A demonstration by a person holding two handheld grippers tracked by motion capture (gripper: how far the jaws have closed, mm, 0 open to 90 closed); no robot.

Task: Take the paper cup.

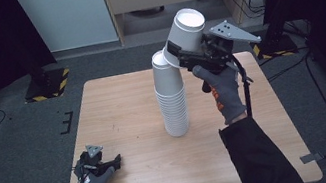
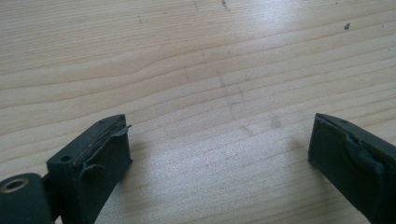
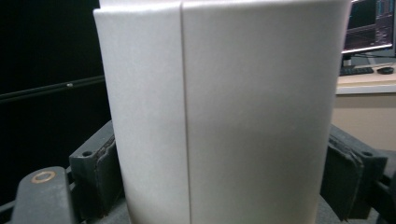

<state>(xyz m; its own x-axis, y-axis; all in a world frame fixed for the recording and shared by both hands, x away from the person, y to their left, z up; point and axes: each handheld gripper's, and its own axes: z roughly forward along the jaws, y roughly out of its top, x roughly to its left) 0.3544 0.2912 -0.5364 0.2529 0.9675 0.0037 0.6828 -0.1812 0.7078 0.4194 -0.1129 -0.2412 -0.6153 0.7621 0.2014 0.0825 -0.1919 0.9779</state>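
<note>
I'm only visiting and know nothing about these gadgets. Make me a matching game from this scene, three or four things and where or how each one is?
Things:
1. held cup
2. stack of cups
3. left gripper
4. right gripper

States:
A. open, low over the table's near left corner
B. standing upright mid-table
C. tilted, lifted above the stack
D. clamped on a cup's sides

Pairs: 1-C, 2-B, 3-A, 4-D

The bench (image 1: 124,113) is a rectangular top of light wood grain with faint scuff marks, standing on grey carpeted floor (image 1: 17,142). A tall stack of white paper cups (image 1: 171,97) stands upright near its centre. The left gripper (image 1: 97,165) rests on the bench at the near left corner, jaws apart.
</note>
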